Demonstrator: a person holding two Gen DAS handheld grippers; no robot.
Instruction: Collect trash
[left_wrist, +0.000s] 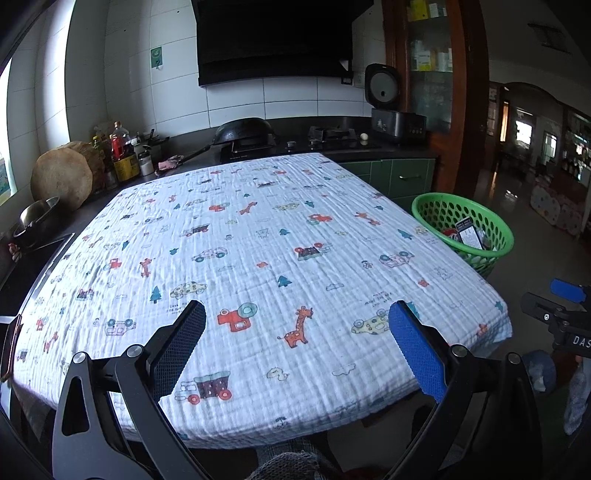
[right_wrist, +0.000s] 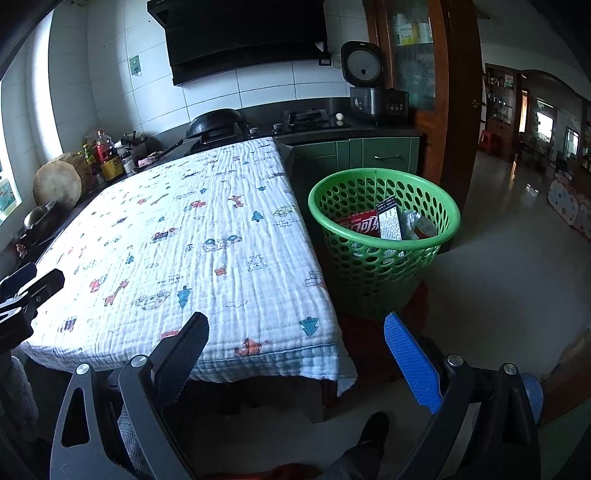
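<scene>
Trash: red wrapper (right_wrist: 357, 223), black box (right_wrist: 390, 221) and crumpled plastic (right_wrist: 417, 224), all inside the green basket (right_wrist: 384, 218), which stands on the floor just beside the right edge of the cloth-covered counter (right_wrist: 192, 236). Left gripper (left_wrist: 297, 334): fingers apart, holding nothing, over the near edge of the cloth (left_wrist: 258, 258). Right gripper (right_wrist: 295, 354): fingers apart, holding nothing, off the counter's near right corner, basket ahead
</scene>
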